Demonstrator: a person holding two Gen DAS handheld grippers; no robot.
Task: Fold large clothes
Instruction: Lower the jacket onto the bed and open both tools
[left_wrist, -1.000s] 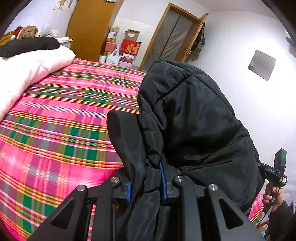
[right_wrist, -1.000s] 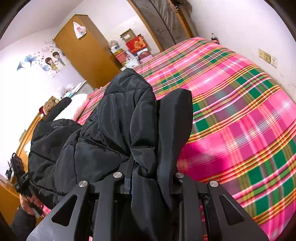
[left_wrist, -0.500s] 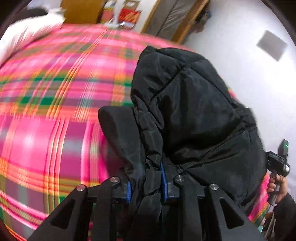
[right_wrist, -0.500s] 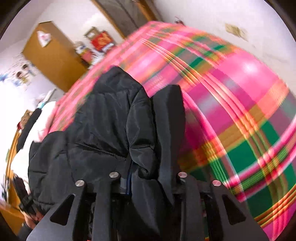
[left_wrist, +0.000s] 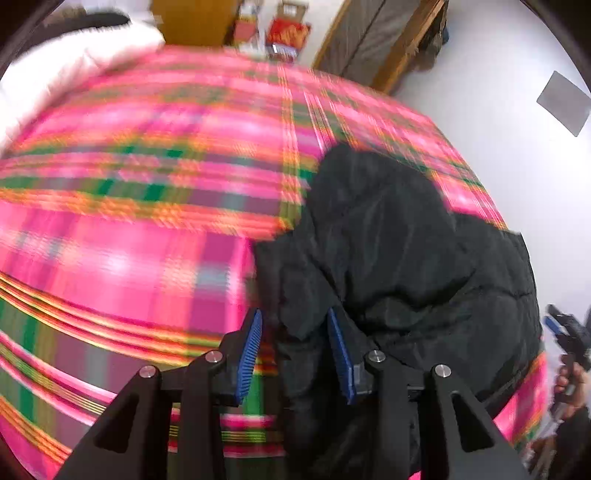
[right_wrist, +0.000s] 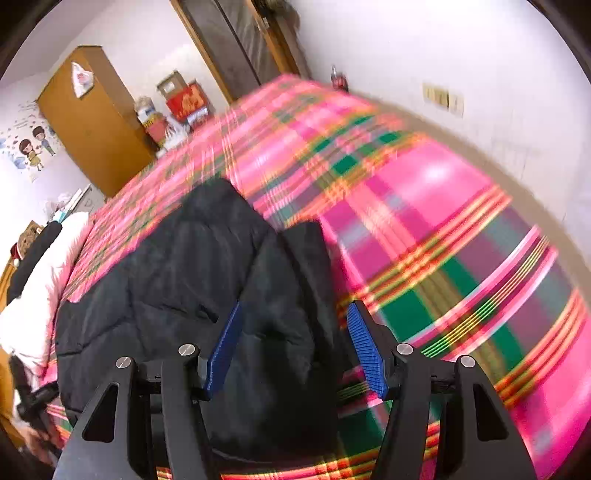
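Left wrist view: we see the left gripper (left_wrist: 293, 350) with its blue pads (left_wrist: 249, 349) spread apart, clamped on nothing. A fold of the black jacket (left_wrist: 406, 258) lies between the pads, nearer the right one; whether it touches that pad we cannot tell. The jacket lies in a heap on the bed (left_wrist: 129, 240), right of centre, near the bed's right edge, and the plaid cover is blurred. A white pillow (left_wrist: 66, 70) sits far left. Far behind stand a wooden wardrobe (left_wrist: 192, 18), stacked boxes (left_wrist: 284, 35) and a door (left_wrist: 369, 40). At the right edge we see the right gripper (left_wrist: 569, 336) in a hand (left_wrist: 570, 380), small and blurred.

Right wrist view: the right gripper (right_wrist: 295, 350) also has its pads (right_wrist: 365, 350) apart. A jacket fold (right_wrist: 280, 321) sits between them, close to the left pad and clear of the right one. The jacket (right_wrist: 166, 288) spreads to the left across the bed (right_wrist: 443, 229). White bedding (right_wrist: 37, 295) lies far left with a dark strip on it. Wardrobe (right_wrist: 92, 122), boxes (right_wrist: 177, 107) and door (right_wrist: 236, 40) stand at the far end; a wall socket (right_wrist: 443, 98) is on the right wall.
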